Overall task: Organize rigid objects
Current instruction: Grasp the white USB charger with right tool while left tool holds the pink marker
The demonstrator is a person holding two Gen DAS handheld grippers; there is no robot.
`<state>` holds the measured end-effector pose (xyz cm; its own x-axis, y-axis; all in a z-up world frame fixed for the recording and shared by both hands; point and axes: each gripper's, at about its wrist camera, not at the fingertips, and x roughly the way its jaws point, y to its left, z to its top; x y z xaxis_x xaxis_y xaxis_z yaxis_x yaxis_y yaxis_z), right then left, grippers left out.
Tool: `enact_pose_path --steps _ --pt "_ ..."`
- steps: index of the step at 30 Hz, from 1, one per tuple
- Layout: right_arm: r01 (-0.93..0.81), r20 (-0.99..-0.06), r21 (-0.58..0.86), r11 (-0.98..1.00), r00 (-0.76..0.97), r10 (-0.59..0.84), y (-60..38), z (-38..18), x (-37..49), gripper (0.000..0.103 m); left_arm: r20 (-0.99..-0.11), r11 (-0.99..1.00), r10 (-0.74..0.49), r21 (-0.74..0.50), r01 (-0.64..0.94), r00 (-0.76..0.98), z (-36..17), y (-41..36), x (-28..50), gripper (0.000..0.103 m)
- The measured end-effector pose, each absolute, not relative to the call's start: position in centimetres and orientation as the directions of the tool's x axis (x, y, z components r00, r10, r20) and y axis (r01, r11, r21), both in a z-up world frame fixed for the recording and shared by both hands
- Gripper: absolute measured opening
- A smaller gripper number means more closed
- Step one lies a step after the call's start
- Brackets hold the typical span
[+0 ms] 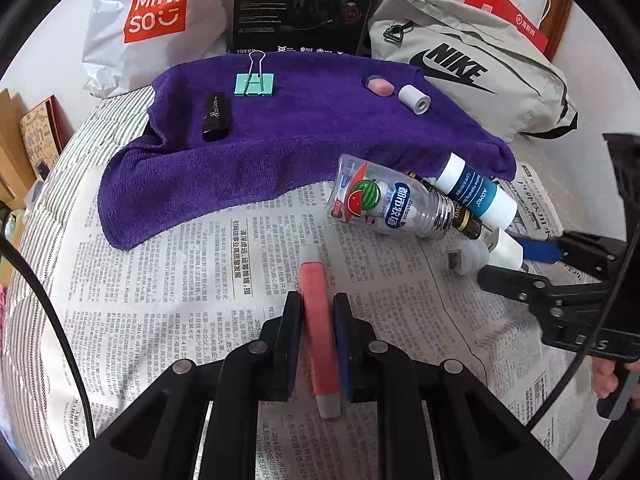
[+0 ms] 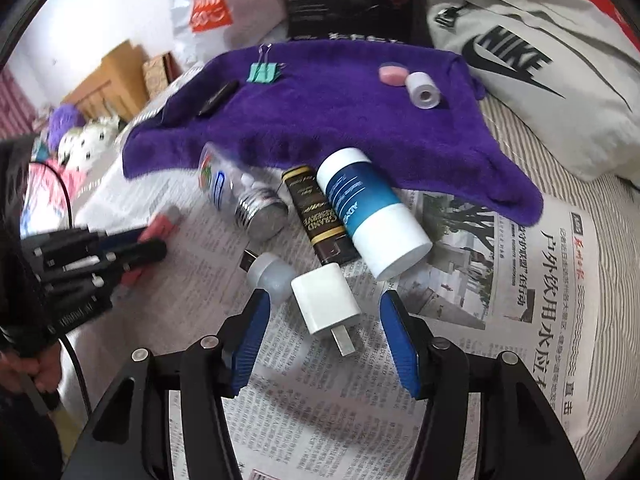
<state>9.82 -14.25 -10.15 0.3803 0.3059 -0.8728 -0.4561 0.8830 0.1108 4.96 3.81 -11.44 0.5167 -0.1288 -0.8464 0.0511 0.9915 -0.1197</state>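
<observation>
Squarely between right claw (image 2: 320,320) pads: charger (image 2: 325,303)

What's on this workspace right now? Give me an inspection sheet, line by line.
Surface: newspaper over striped bedding, purple towel at the far side.
Job's things: on the towel, teal clip, black case, pink eraser, white roll. On the newspaper, bottle, dark box, blue-white tube, white charger, small grey plug.
Clutter: nothing seen.
Grippers: left hand-held gripper shut on a pink bar; right hand-held gripper open, charger between its fingers, untouched.
Cables: black cable at left.
Surroundings: Miniso bag, black carton, Nike bag.
</observation>
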Motion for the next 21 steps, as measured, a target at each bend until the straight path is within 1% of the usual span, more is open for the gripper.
enact_pose_path --steps 1,2,4,10,12,13,21 --pt "-0.463 -0.874 0.11 0.879 0.376 0.307 -14.2 -10.3 9.9 0.048 -0.847 0.991 -0.129 -0.12 0.052 0.516 -11.4 3.7 5.0 0.016" --pt "-0.471 -0.876 0.109 0.875 0.371 0.309 -14.1 -10.5 10.0 0.045 -0.847 0.991 -0.13 -0.12 0.053 0.516 -11.4 3.7 5.0 0.016" --pt "-0.482 -0.87 0.087 0.872 0.39 0.302 -14.1 -10.6 9.9 0.033 -0.847 0.992 -0.128 -0.118 0.053 0.516 -11.3 3.7 5.0 0.016" --pt "-0.49 -0.868 0.137 0.861 0.358 0.343 -15.1 -10.2 9.8 0.032 -0.846 0.991 -0.131 -0.12 0.054 0.518 -11.3 3.6 5.0 0.016" --pt "-0.489 -0.869 0.135 0.862 0.359 0.34 -15.1 -10.4 9.8 0.032 -0.845 0.991 -0.132 -0.125 0.05 0.518 -11.2 3.6 5.0 0.015" --pt "-0.492 -0.871 0.129 0.861 0.359 0.336 -15.1 -10.6 9.7 0.032 -0.847 0.991 -0.132 -0.124 0.05 0.515 -11.2 3.6 4.9 0.013" --pt "-0.504 -0.858 0.142 0.852 0.367 0.36 -15.7 -9.3 9.1 0.032 -0.846 0.987 -0.159 -0.157 0.047 0.509 -10.5 4.4 4.3 0.012"
